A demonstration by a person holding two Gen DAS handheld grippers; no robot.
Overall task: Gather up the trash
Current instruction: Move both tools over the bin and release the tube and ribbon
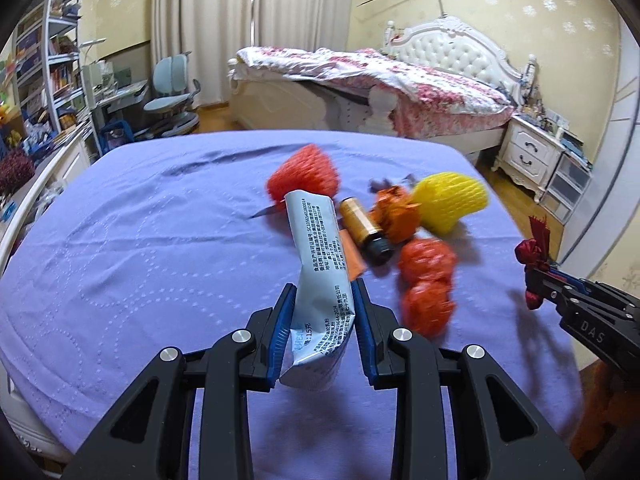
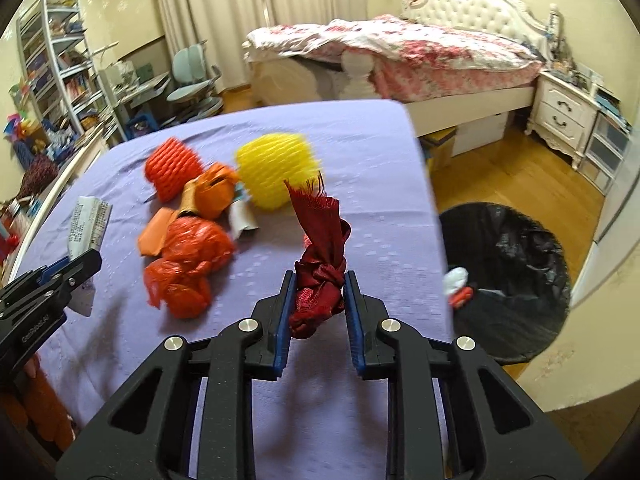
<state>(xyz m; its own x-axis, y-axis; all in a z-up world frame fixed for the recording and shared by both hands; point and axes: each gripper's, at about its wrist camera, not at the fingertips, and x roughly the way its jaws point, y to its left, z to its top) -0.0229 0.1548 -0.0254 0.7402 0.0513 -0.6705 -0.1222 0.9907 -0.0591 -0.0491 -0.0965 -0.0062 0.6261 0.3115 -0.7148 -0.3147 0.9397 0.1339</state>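
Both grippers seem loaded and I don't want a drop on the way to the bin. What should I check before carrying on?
1. Left gripper shut on the grey printed wrapper: ok.
2. Right gripper shut on the knotted dark red cloth: ok.
3. Black-lined trash bin open, on the floor right of the table: ok.
4. Bin has room: ok.
5. Wrapper held firmly: cannot tell.
6. Table cleared: not ok; yellow foam net and others remain.

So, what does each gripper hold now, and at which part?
The left gripper pinches the silver wrapper at its lower half. The right gripper clamps the dark red ribbon on its knot.
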